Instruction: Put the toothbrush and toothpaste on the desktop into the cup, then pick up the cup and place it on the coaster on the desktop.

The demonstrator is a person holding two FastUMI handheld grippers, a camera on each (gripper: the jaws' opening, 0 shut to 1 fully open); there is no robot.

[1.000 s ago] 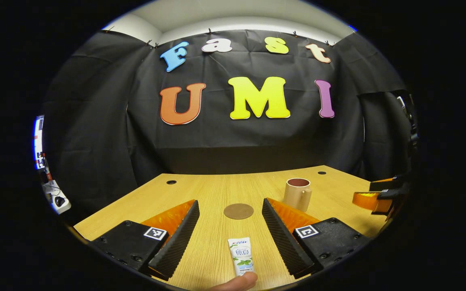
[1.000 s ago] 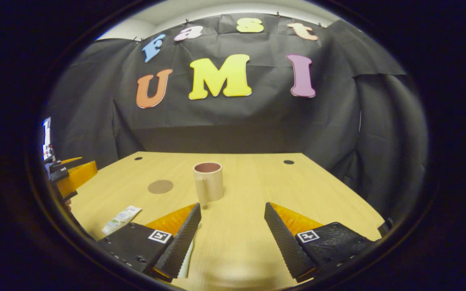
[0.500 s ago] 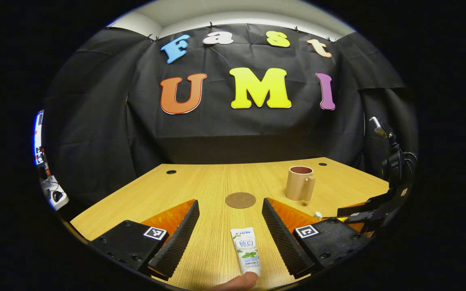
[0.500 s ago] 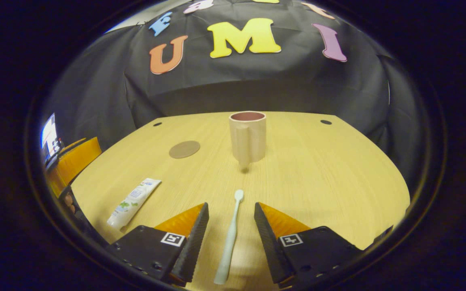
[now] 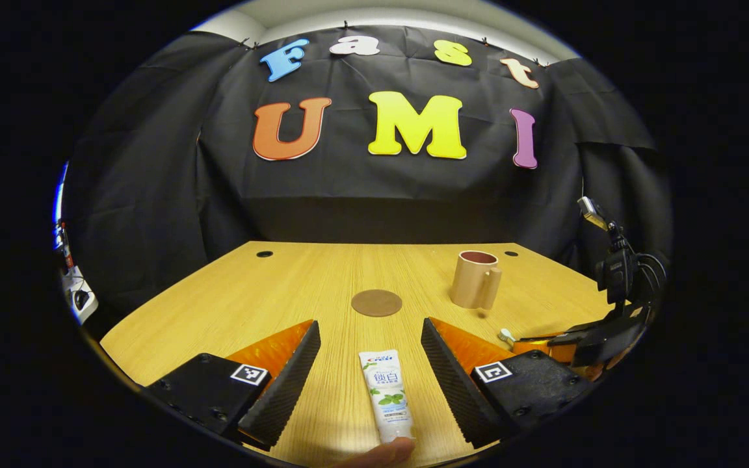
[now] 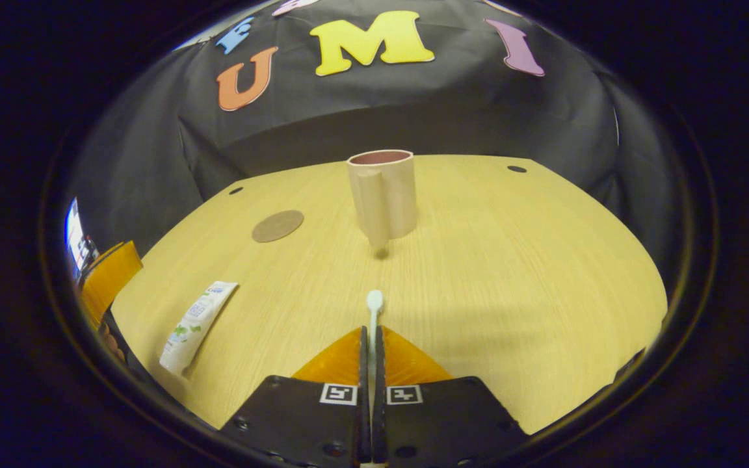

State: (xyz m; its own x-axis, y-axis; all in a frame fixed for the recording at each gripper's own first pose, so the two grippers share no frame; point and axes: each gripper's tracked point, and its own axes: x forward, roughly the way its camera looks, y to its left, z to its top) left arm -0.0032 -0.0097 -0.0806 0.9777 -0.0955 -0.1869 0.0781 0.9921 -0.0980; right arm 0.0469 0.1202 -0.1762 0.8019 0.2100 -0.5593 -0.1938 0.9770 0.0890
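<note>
Toothbrush (image 6: 372,312) clamped in my right claw (image 6: 370,338), head toward cup (image 6: 382,194) at 12; left claw (image 5: 370,364) spread, straddling toothpaste (image 5: 385,394).

Toothbrush (image 6: 373,312) handle hidden btwn fingers — head visible.

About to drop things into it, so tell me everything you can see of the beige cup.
The beige cylindrical cup stands upright on the light wooden desktop, untouched. It looks matte, ceramic or plastic, with a reddish-brown inside and nothing visible in it. Its vertical handle faces the right tool. It sits apart from the round brown coaster.
</note>
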